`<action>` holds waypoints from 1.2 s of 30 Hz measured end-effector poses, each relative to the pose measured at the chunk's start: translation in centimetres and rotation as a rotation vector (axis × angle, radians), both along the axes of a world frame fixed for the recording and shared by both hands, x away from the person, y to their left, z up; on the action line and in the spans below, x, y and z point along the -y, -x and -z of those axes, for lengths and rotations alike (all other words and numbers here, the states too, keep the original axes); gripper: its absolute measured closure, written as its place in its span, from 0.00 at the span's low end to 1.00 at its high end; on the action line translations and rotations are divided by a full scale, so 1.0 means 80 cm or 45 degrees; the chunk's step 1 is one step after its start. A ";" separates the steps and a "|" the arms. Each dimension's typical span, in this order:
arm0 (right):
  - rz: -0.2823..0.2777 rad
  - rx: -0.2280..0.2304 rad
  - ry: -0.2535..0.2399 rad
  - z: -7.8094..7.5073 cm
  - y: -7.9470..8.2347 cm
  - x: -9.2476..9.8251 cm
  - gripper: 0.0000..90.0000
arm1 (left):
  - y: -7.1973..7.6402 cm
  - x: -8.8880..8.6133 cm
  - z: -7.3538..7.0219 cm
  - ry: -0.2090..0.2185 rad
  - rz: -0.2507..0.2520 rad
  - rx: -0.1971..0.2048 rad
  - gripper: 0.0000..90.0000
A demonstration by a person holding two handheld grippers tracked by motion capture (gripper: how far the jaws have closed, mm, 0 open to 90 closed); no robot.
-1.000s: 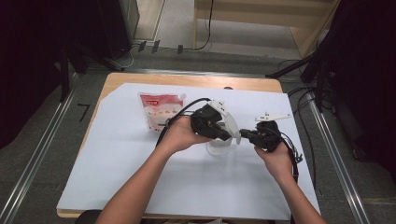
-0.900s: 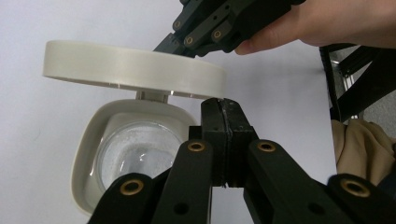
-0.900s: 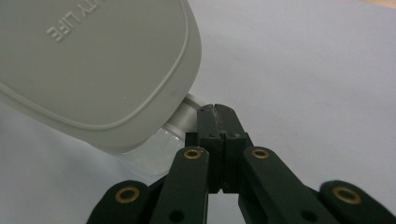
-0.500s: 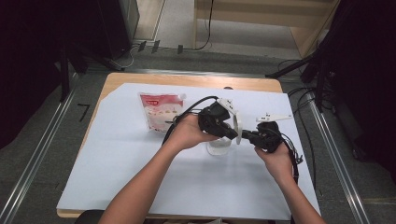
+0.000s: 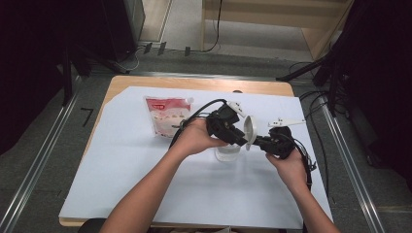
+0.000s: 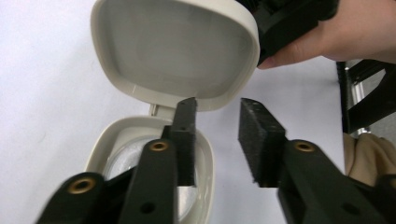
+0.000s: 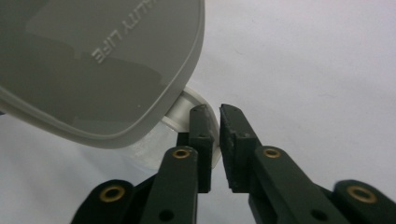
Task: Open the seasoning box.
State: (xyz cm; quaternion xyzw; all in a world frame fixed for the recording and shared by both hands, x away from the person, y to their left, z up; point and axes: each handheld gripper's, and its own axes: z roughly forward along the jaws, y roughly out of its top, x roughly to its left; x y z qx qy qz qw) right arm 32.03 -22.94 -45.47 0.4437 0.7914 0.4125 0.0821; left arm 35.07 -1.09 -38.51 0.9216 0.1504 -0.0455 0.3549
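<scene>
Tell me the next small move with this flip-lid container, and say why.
Probably swing the lid fully back. It stands upright over the container, the left tool has just opened and stands apart from it, and the right tool seems to pinch the container's rim, steadying it.

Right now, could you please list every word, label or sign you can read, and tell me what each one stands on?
"...ALITY LIFE": raised letters on the outside of the raised lid of the small white container, read upside down in the right gripper view; the first word is cut off by the picture's edge.
Red band on the pouch: print too small to read.
"7"-like mark on the floor.
</scene>
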 end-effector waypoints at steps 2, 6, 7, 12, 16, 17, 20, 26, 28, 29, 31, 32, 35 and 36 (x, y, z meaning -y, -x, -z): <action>-0.004 -0.019 -0.024 0.000 -0.001 0.004 0.88 | -0.001 -0.005 -0.001 0.008 -0.004 -0.014 0.63; 0.005 -0.023 -0.041 -0.001 0.000 0.008 0.79 | -0.002 -0.018 -0.003 0.062 -0.016 -0.019 0.59; 0.004 -0.022 -0.039 0.000 0.000 0.010 0.76 | -0.001 -0.020 -0.002 0.067 -0.023 -0.026 0.59; -0.005 -0.043 -0.078 -0.001 0.002 0.014 0.70 | 0.000 -0.034 0.003 0.089 -0.062 -0.031 0.61; -0.016 -0.020 -0.097 -0.006 0.011 0.016 0.66 | 0.004 -0.046 0.005 0.118 -0.069 0.013 0.61; -0.018 -0.013 -0.096 -0.006 0.012 0.016 0.66 | 0.005 -0.048 0.005 0.118 -0.071 0.017 0.61; -0.018 -0.021 -0.096 -0.008 0.021 0.018 0.66 | 0.006 -0.057 0.006 0.106 -0.104 0.008 0.58; -0.034 -0.006 -0.114 -0.010 0.037 0.017 0.64 | 0.007 -0.073 0.005 0.091 -0.122 -0.019 0.53; -0.045 -0.006 -0.106 -0.009 0.043 0.017 0.65 | 0.008 -0.078 0.005 0.102 -0.135 -0.014 0.53; -0.053 -0.004 -0.116 -0.009 0.046 0.017 0.66 | 0.009 -0.081 0.004 0.091 -0.130 -0.016 0.53; -0.074 0.011 -0.105 -0.009 0.054 0.017 0.66 | 0.010 -0.087 0.004 0.087 -0.138 -0.013 0.53; -0.074 0.011 -0.105 -0.009 0.054 0.017 0.66 | 0.010 -0.089 0.004 0.091 -0.146 -0.013 0.53; -0.088 0.035 -0.094 -0.009 0.063 0.019 0.65 | 0.011 -0.099 0.003 0.082 -0.158 -0.001 0.52; -0.088 0.035 -0.094 -0.009 0.063 0.019 0.65 | 0.012 -0.102 0.002 0.074 -0.166 0.007 0.52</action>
